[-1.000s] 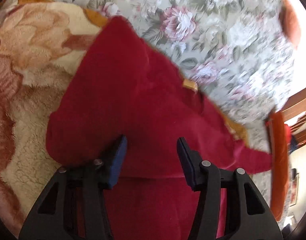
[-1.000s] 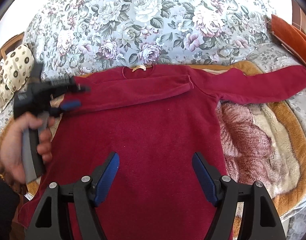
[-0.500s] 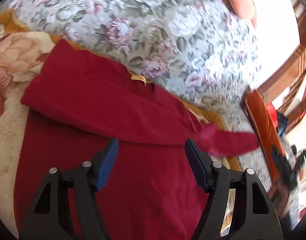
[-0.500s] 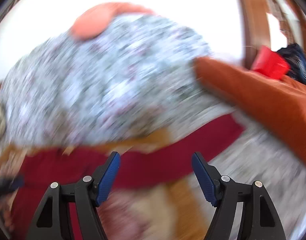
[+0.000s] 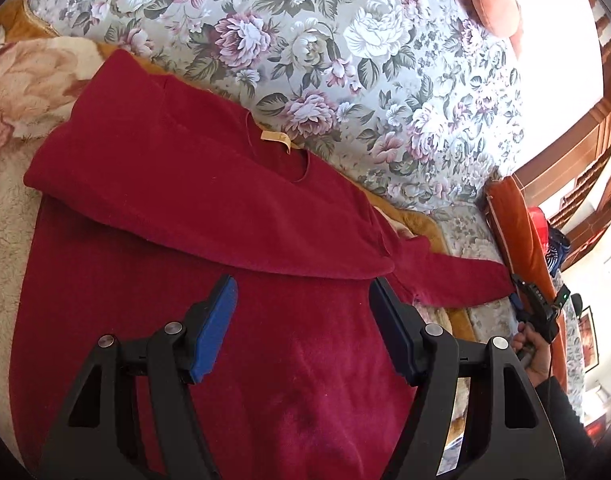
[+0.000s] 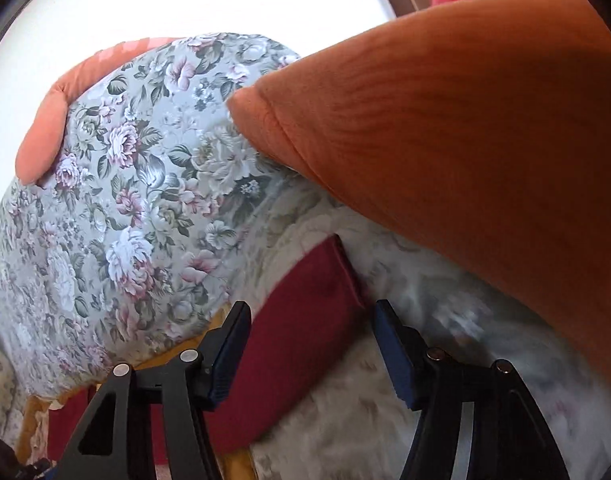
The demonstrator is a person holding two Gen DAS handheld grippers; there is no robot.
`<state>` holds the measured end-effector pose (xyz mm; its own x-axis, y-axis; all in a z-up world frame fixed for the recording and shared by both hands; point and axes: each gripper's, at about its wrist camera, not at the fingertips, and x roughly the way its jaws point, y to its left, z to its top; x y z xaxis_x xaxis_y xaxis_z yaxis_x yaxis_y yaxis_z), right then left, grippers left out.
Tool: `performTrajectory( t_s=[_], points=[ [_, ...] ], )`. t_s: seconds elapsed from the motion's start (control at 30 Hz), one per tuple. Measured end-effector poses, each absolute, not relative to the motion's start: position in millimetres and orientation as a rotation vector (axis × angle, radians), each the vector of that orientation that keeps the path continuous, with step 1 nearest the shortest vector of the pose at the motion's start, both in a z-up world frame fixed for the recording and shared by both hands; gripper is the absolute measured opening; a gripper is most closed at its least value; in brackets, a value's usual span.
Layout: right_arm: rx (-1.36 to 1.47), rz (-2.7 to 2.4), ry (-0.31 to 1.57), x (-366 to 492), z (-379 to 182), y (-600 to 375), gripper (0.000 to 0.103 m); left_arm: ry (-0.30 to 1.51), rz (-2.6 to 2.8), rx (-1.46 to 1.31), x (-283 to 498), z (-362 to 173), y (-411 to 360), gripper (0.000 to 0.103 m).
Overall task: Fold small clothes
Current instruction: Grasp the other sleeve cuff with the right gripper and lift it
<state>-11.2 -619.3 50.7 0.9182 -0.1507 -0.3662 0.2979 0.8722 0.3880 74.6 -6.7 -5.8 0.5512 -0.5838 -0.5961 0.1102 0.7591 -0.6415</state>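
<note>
Jaws of the left gripper stand spread over the body of the red sweater, nothing between the pads; jaws of the right gripper are closing, with the cuff of the free sleeve lying between them but not yet pinched, pads clear of the cloth on both sides. Sweater lies flat on the fleece blanket, collar toward the floral bedding. One sleeve is now folded across the chest, where a second ago the left gripper was low over that fold; it has since opened wider and drawn back. Right gripper, a second ago above the sweater's middle, has swung out to the far cuff beside the orange cushion. Judgement: first sleeve fold done, second sleeve about to be taken. From the left wrist view the right gripper is small at the sleeve end, held in a hand. Hem is cut off behind the left gripper's frame; bedding near the cuff is blurred.
</note>
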Motion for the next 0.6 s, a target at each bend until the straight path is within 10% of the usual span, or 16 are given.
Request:
performTrajectory(
  t_s=[0.27,0.43,0.6],
  points=[
    [0.503,-0.154,0.347,-20,48,-616,0.056,0.924,-0.417,-0.582,75,-10,-5,0.068],
    [0.535,-0.228,0.454,-7,45,-621,0.011,0.92,-0.381,-0.584,74,-11,-1,0.068],
    [0.559,-0.177,0.423,2,55,-591,0.006,0.862,-0.289,-0.565,65,1,12,0.068]
  ],
)
